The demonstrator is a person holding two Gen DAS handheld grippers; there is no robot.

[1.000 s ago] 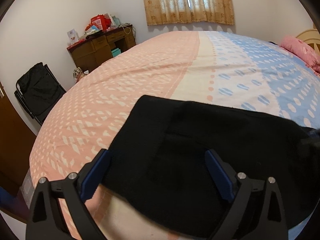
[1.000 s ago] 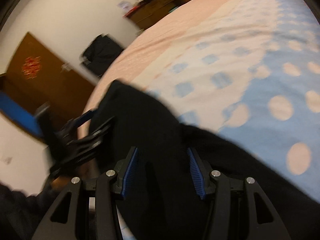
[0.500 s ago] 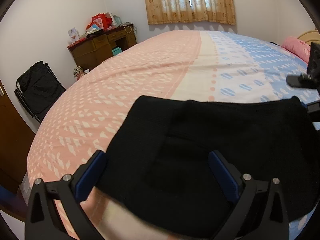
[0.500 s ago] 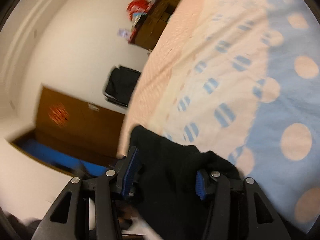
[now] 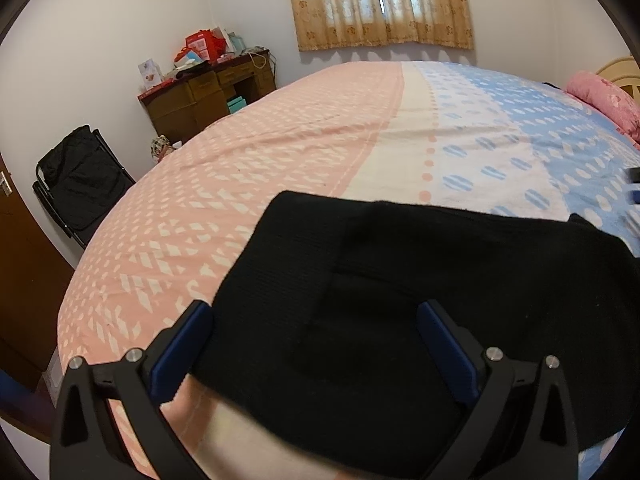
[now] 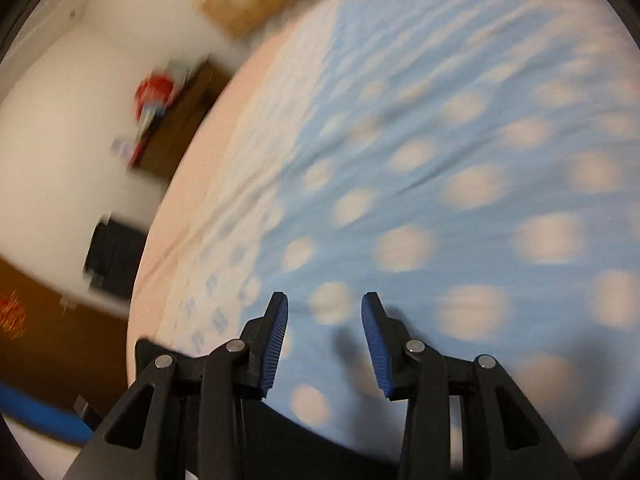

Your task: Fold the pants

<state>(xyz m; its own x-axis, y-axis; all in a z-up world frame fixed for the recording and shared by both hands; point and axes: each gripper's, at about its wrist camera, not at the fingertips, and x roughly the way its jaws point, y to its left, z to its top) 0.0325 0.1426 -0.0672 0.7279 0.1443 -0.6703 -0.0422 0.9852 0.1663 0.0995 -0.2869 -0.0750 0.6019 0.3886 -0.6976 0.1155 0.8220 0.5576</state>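
The black pants (image 5: 420, 296) lie folded into a wide flat rectangle at the near edge of the bed (image 5: 280, 168). My left gripper (image 5: 316, 344) is open, its blue pads wide apart just above the near part of the pants, holding nothing. In the blurred right wrist view my right gripper (image 6: 324, 336) is open and empty above the blue dotted sheet (image 6: 460, 184). Only a dark strip of the pants (image 6: 288, 428) shows at its lower edge, behind the fingers.
A wooden desk (image 5: 204, 96) with red boxes stands against the far left wall. A black folding chair (image 5: 80, 180) stands left of the bed. A pink pillow (image 5: 608, 100) lies at the far right. A curtained window (image 5: 380, 0) is behind the bed.
My right gripper has let go of the pants, opened and swung away over the blue part of the sheet. The pants now lie flat. My left gripper has barely moved.
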